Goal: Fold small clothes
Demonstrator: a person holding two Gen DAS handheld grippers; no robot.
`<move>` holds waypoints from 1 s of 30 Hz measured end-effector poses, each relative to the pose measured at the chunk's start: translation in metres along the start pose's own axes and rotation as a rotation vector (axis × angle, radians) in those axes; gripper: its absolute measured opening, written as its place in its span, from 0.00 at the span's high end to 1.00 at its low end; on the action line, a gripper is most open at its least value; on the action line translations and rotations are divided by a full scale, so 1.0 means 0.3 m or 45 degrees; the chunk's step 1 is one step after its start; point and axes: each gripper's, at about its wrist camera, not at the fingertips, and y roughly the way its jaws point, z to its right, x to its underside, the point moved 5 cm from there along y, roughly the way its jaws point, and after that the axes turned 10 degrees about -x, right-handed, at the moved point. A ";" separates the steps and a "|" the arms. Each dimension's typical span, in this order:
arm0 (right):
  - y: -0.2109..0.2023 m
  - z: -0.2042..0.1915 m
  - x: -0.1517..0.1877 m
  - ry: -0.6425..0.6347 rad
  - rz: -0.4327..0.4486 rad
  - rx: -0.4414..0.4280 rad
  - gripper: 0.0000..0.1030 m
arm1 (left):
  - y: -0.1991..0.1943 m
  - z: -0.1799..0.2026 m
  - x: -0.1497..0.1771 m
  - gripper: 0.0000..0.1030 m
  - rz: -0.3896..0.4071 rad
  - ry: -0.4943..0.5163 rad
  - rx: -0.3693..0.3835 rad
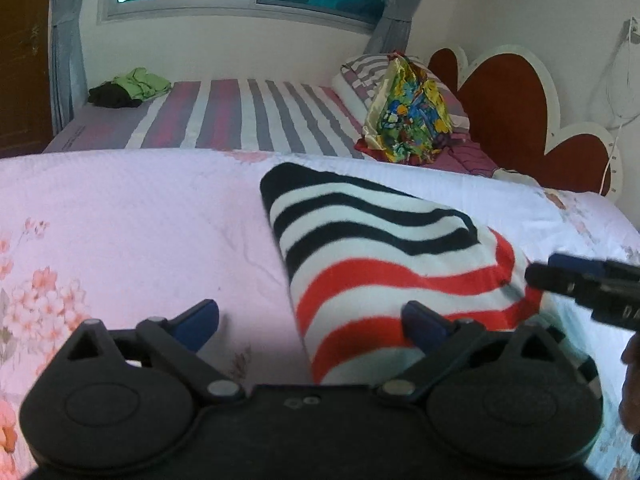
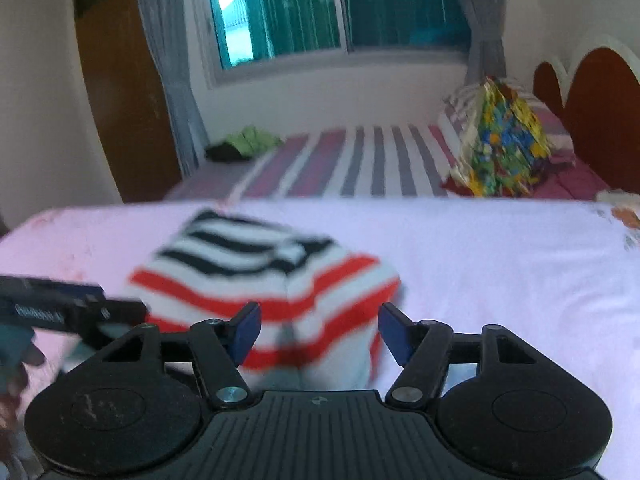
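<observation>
Striped folded garment (image 1: pixel 384 264) on pink floral sheet (image 1: pixel 132 220), left tool (image 1: pixel 312 324) wide, right tool (image 2: pixel 318 330) wide

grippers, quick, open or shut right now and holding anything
Left gripper: open, holding nothing, one finger over the striped garment.
Right gripper: open, holding nothing, hovering at the garment's near edge.

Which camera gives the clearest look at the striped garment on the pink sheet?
The left wrist view: the striped garment is sharp there, its black-and-white part lying folded over the red-and-white part, with the open left gripper at its near edge. The right wrist view shows the garment whole but motion-blurred, beyond the open right gripper.
</observation>
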 end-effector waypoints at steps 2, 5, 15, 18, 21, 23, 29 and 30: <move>0.042 -0.024 0.004 -0.058 -0.055 -0.001 0.38 | 0.019 0.006 0.000 0.03 -0.008 0.025 -0.006; 0.138 -0.014 0.065 -0.119 -0.204 0.083 0.49 | 0.040 0.013 0.010 0.00 -0.009 0.036 0.000; 0.072 -0.012 0.035 0.035 -0.119 0.096 0.48 | -0.002 0.002 0.011 0.08 0.010 0.044 0.005; -0.051 0.046 0.019 0.246 -0.046 0.004 0.30 | -0.065 -0.015 0.005 0.13 0.026 0.040 0.095; -0.105 0.122 0.053 0.444 -0.078 -0.096 0.22 | -0.078 -0.040 0.016 0.19 -0.032 -0.029 0.222; -0.128 0.152 0.077 0.548 -0.090 -0.169 0.22 | -0.077 -0.043 0.030 0.19 -0.071 -0.072 0.316; -0.123 0.195 0.133 0.750 -0.111 -0.247 0.22 | -0.031 -0.042 0.100 0.28 -0.231 -0.204 0.482; -0.140 0.191 0.129 0.720 -0.079 -0.191 0.23 | -0.028 -0.044 0.107 0.28 -0.233 -0.213 0.478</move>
